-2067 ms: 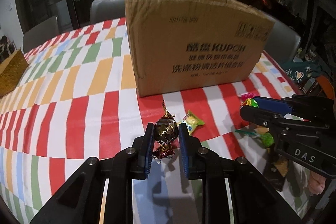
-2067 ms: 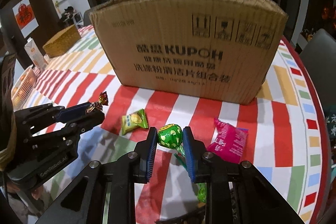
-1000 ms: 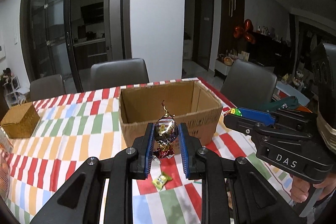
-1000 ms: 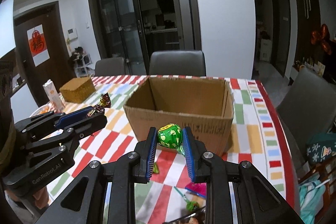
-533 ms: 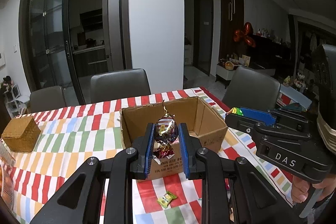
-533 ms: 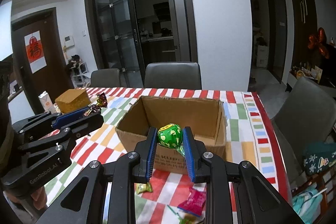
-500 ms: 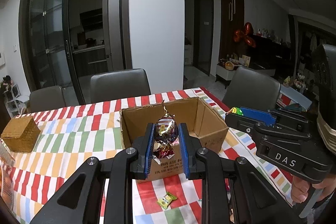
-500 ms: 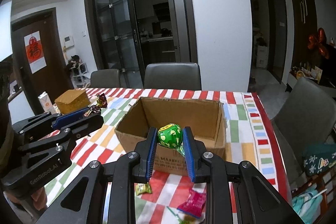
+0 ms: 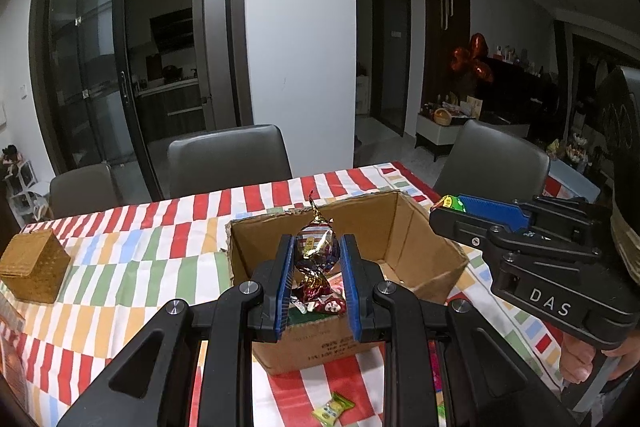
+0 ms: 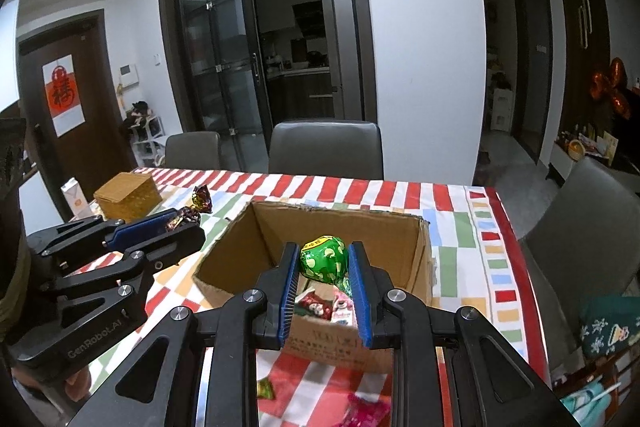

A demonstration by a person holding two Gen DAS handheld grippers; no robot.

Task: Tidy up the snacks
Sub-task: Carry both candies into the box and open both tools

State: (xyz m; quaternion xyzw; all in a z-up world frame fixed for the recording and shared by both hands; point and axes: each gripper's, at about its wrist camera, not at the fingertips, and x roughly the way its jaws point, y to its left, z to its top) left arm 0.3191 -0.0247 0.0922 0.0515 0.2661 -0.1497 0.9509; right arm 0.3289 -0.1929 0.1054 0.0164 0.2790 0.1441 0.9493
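Striped table, box; foil candy clamped btwn left tongs.

The worktop, under a red, white, green and orange checked cloth, carries an open cardboard box just ahead of the left claw, a woven box far left, and a yellow-green sweet below the claw.

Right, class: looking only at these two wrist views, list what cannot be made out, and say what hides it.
- Floor of the brown cardboard box: left wrist view, mostly hidden by the left gripper and its foil-wrapped chocolate candy.
- Printed text on the box front: both views, too small and covered by fingers.
- Pink packet on the striped tablecloth: right wrist view, blurred at the bottom edge.
- Green lollipop stick: hidden by the right gripper.
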